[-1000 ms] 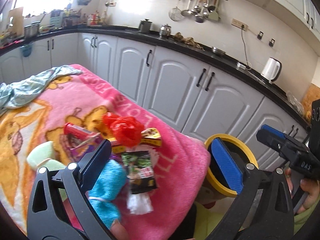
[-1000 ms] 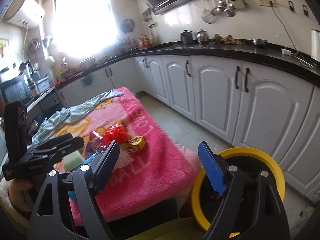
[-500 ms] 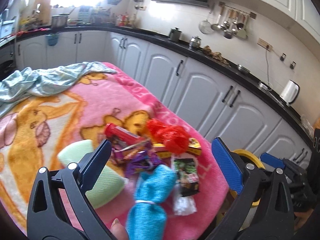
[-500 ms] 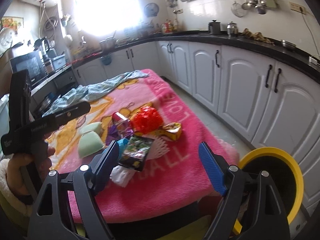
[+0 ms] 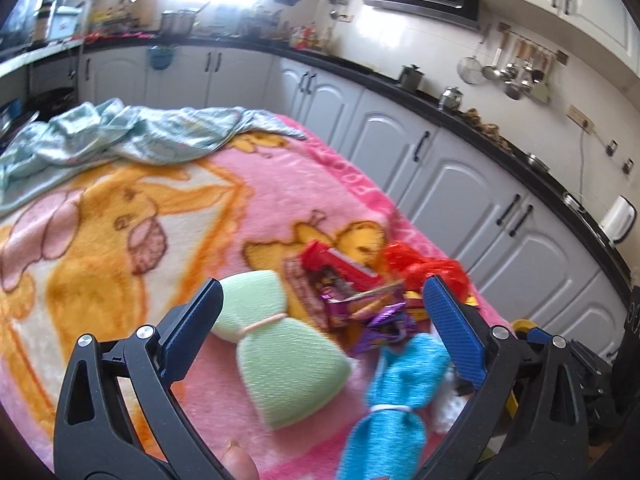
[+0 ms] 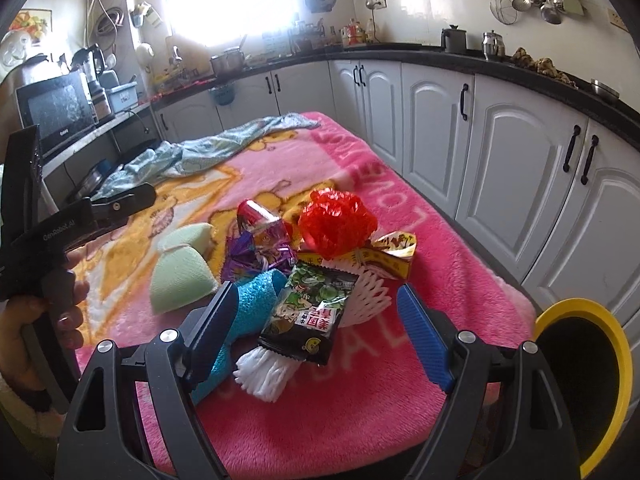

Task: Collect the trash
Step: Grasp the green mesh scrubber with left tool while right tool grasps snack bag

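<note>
A heap of trash lies on the pink blanket (image 6: 360, 392): a crumpled red plastic bag (image 6: 338, 222), a green-black snack packet (image 6: 310, 316), purple wrappers (image 6: 260, 250), a yellow wrapper (image 6: 390, 254) and white foam netting (image 6: 266, 374). A green sponge (image 5: 280, 350) and a blue sponge (image 5: 394, 402) lie beside them. My left gripper (image 5: 320, 328) is open above the green sponge and purple wrappers (image 5: 360, 312). My right gripper (image 6: 316, 332) is open over the snack packet. A yellow-rimmed bin (image 6: 580, 384) stands at the right.
A pale blue cloth (image 5: 120, 136) lies crumpled at the blanket's far end. White kitchen cabinets (image 6: 500, 160) with a black counter run along the right. A microwave (image 6: 56, 110) stands at the left.
Both grippers have swung from the yellow bin side towards the trash heap and moved closer to it. Both stay open and empty.
</note>
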